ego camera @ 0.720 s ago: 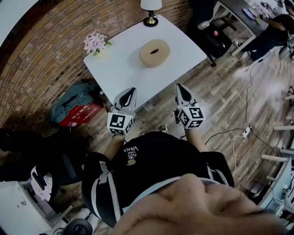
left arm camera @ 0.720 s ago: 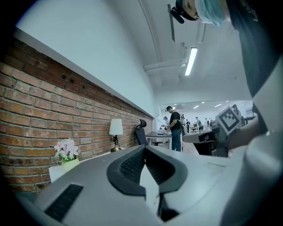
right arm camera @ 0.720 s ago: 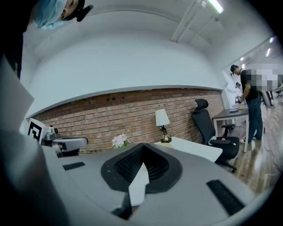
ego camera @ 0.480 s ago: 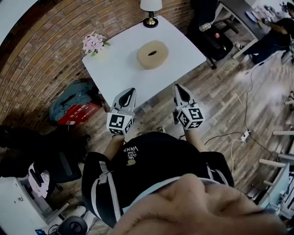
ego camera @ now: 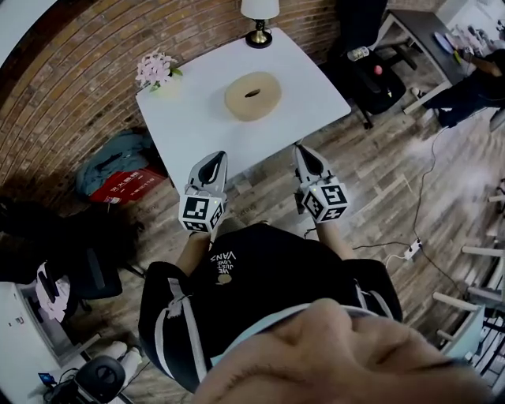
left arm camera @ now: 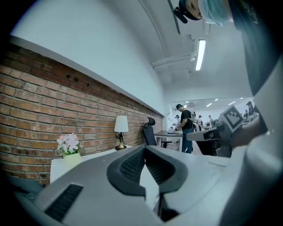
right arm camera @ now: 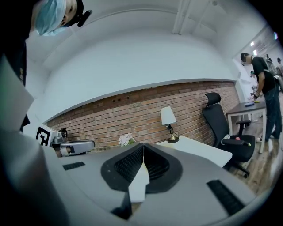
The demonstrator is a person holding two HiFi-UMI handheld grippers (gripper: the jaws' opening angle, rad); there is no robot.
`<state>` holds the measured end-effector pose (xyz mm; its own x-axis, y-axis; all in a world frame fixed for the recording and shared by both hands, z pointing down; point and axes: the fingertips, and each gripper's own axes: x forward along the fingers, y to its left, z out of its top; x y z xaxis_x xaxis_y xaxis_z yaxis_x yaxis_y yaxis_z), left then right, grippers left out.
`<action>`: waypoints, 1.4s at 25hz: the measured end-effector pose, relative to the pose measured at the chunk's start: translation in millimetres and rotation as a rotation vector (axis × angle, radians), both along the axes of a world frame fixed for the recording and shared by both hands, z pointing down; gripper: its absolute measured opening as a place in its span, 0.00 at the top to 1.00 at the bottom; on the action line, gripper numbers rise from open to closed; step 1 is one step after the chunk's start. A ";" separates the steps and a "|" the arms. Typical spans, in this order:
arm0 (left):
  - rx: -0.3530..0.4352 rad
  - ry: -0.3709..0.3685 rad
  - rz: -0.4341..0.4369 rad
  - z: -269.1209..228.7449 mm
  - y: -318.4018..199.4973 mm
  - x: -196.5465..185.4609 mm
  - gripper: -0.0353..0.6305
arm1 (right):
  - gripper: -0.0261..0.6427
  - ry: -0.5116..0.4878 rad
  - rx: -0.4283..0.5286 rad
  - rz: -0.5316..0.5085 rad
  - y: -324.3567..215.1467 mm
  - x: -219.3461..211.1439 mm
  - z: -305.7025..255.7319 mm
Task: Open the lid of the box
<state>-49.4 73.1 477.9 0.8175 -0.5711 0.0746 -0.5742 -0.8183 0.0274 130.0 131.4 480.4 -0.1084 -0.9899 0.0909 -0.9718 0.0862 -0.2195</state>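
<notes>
well up in the frame's upper middle, the tan oval box (ego camera: 252, 95) sits flat on the white worktop (ego camera: 189, 118), lid (ego camera: 267, 87) still on, its long axis running left to right (the lid's dark slot (ego camera: 252, 93) lies the same way). at lower centre, the left hand-held gripper (ego camera: 214, 156) and right hand-held gripper (ego camera: 304, 150) point toward it, both closed on nothing, well apart from it.

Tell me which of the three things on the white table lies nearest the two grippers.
The round tan box, alone in the middle; the pink flowers and the lamp stand farther off, at the far corners.
</notes>
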 end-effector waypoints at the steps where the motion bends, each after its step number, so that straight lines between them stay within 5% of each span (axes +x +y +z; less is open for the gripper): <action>1: -0.003 0.000 -0.011 0.9 1.0 2.0 0.93 | 0.96 -0.002 -0.001 -0.009 -0.7 3.4 0.8; 11: -0.032 -0.018 -0.041 11.1 -20.2 8.7 0.93 | 0.96 -0.035 -0.017 -0.032 -29.0 13.8 9.9; 35: -0.077 -0.019 0.006 26.2 -160.7 6.8 0.93 | 0.96 -0.023 -0.011 0.000 -166.6 11.5 3.0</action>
<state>-42.6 -87.6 504.1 0.8189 -0.5581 0.1338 -0.5703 -0.8176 0.0795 141.5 -35.2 483.4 -0.1103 -0.9889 0.0996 -0.9664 0.0833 -0.2433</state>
